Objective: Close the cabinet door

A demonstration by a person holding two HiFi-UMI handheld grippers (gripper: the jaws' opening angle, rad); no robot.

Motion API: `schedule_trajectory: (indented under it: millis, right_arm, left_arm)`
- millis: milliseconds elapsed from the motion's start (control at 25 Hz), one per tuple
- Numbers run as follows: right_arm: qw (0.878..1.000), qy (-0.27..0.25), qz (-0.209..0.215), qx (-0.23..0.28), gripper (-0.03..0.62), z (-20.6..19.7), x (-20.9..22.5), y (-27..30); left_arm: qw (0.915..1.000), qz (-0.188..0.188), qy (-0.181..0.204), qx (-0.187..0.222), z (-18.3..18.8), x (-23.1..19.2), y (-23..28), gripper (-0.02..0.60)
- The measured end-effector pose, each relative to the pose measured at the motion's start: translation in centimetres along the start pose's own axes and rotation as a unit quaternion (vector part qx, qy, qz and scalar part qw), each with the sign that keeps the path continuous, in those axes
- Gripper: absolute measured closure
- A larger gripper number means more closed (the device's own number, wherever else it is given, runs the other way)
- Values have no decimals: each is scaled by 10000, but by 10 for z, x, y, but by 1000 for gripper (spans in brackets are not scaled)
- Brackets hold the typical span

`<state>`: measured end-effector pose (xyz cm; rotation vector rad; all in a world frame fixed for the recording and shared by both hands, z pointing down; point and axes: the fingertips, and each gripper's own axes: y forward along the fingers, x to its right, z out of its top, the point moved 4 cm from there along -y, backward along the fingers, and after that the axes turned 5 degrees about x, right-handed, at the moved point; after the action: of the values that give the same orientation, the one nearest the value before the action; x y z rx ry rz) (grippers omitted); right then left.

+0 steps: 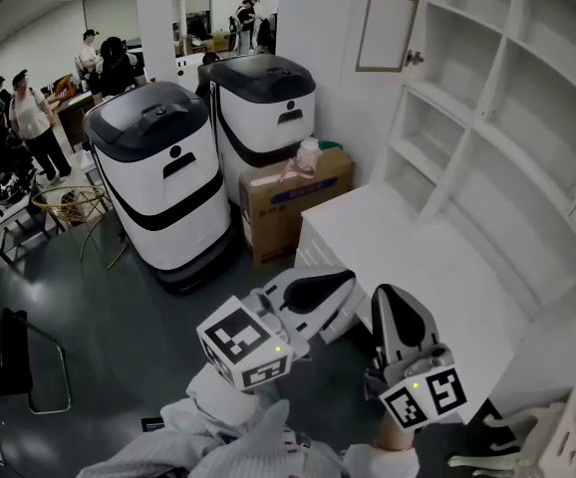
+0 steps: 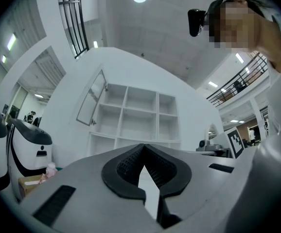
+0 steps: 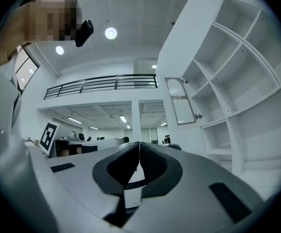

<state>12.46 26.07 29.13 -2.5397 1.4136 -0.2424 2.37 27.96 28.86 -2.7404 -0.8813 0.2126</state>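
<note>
The cabinet door [image 1: 390, 18] was noted open, upright at the far left edge of the shelf unit [image 1: 487, 118], high beyond both grippers. The left gripper [image 1: 346, 283] and right gripper [image 1: 386, 297] were recorded closed and empty (the right judged slightly nearer).

The cabinet [image 1: 487, 118] looks smooth, matt white. The box [image 1: 288, 207] is brown cardboard. Two machines [image 1: 158, 177] wear glossy white and black plastic. The left gripper [image 2: 143, 147] and right gripper [image 3: 139, 143] are matt grey plastic with ribbed black jaws.
</note>
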Motion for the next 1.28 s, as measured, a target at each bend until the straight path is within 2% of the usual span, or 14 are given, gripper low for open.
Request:
schedule_trajectory:
  millis: [440, 760, 920, 1280]
  right_arm:
    - [9995, -10, -314, -45, 580, -35, 58, 124]
    - [9977, -126, -663, -22, 580, -57, 89, 204]
    - [9968, -158, -784, -87, 580, -69, 96, 228]
    - [9950, -122, -939, -323, 580, -83, 124, 261]
  left_arm:
    - [9996, -228, 72, -144, -6, -138, 52, 572]
    - [9992, -324, 89, -197, -9, -231, 63, 571]
    - [9990, -369, 14, -246, -15, -262, 68, 571]
    - [9978, -527, -164, -361, -31, -295, 96, 571]
